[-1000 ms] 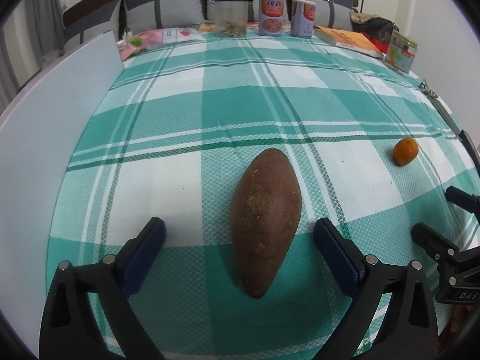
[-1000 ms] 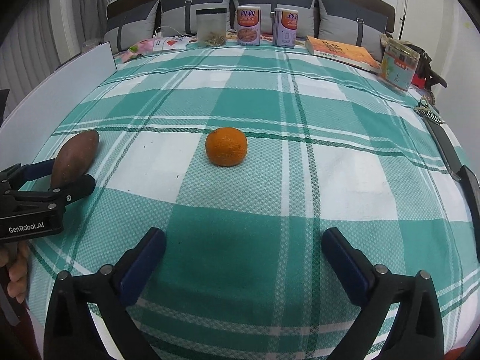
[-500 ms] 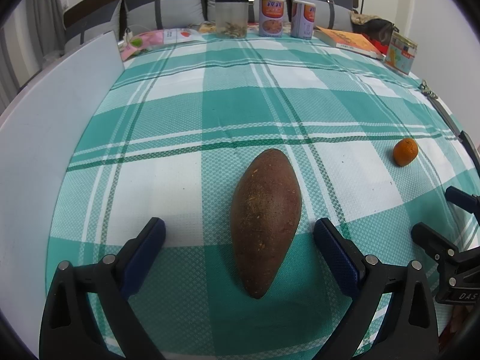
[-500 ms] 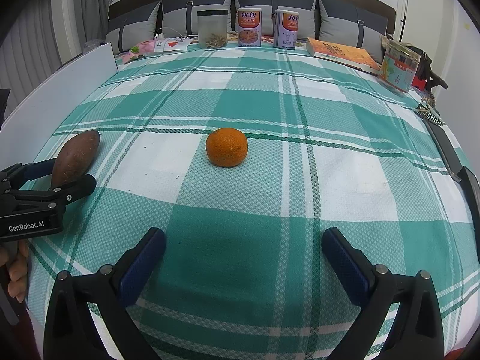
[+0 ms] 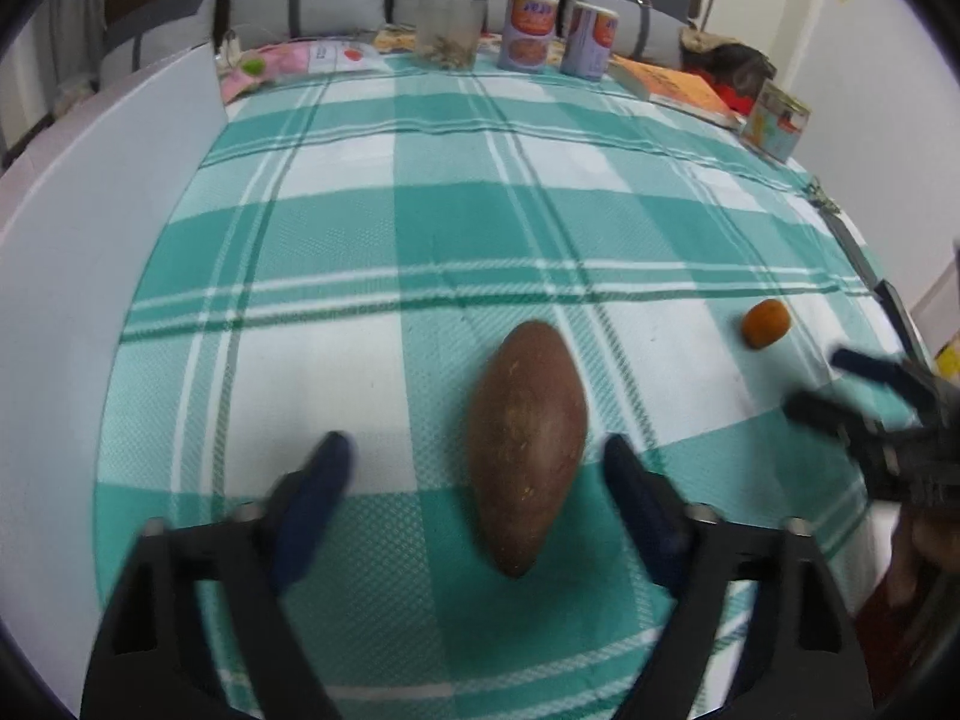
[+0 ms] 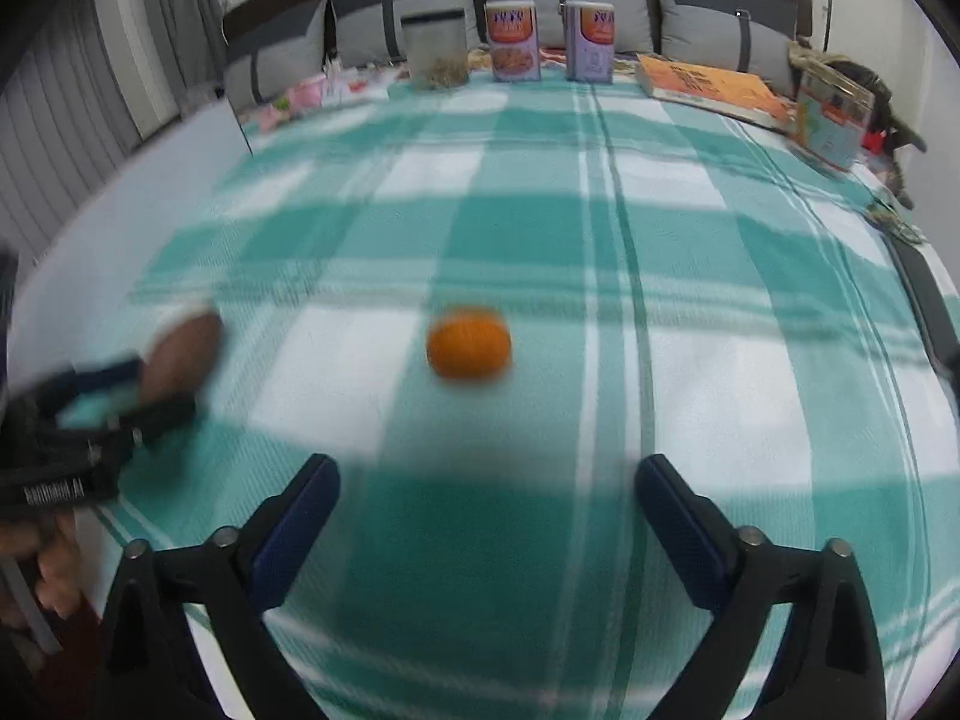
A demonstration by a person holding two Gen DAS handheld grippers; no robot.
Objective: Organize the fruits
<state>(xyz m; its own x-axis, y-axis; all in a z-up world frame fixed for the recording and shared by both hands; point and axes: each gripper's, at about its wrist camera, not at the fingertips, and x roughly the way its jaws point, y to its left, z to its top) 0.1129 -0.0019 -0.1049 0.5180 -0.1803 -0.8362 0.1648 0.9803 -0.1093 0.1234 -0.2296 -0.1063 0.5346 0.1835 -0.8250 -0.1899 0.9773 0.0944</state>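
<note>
The left gripper (image 5: 474, 468) is closing its blue-padded jaws around a brown sweet potato (image 5: 527, 450), which is lying lengthwise between them on the green-and-white checked tablecloth (image 5: 420, 240). The pads are still standing apart from its sides, a strip of cloth showing on each side, so nothing is being gripped. The right gripper (image 6: 486, 504) is also narrowing its jaws, though they are standing wide with only bare cloth between them. A small orange (image 6: 469, 349) is sitting ahead of its fingertips, clear of them and roughly centred.

In the left wrist view the orange is lying well to the right of the sweet potato, just beyond the other gripper's blurred fingers. Along the far edge of the table are standing a clear jar (image 5: 451, 25), two labelled cans (image 5: 528, 30), an orange book (image 6: 714, 89) and a printed box (image 5: 777, 127). A white panel (image 5: 90, 252) is running along the left side, and grey cushions (image 6: 702, 30) are lining the back.
</note>
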